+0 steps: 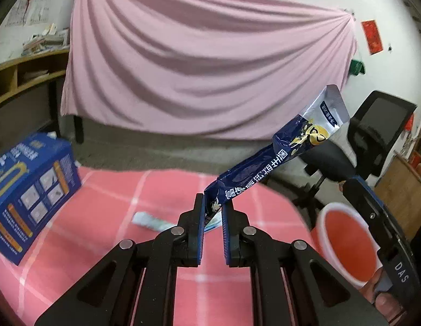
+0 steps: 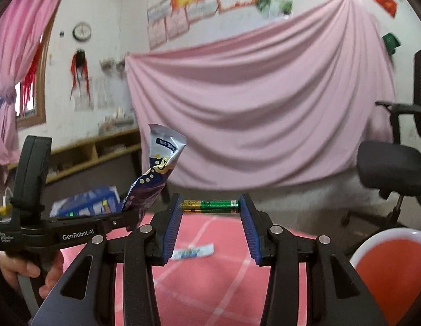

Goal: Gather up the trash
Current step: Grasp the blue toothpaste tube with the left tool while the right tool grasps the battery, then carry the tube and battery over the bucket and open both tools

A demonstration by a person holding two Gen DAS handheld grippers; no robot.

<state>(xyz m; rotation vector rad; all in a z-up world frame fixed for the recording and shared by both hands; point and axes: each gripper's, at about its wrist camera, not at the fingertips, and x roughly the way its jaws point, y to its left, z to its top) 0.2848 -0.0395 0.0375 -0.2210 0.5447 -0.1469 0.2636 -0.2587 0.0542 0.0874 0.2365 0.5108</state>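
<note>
Left wrist camera sits just behind left gripper [image 1: 213,203], looks forward and somewhat down along fingers, over pink checked tablecloth [image 1: 161,190] toward pink drape [image 1: 199,62] on far wall. Right wrist camera sits likewise behind right gripper [image 2: 210,206], aimed nearer level at same drape [image 2: 264,103]. Both close above table, fisheye, edges curved. Shared: drape, tablecloth [image 2: 205,285], blue box [image 1: 31,190] [image 2: 88,201], red bin [image 1: 346,241] [image 2: 395,269], office chair [image 1: 373,135] [image 2: 392,163]. Each view catches other gripper at its edge.

Crumpled blue wrapper [image 1: 275,160] raised; green battery [image 2: 210,206] level.
</note>
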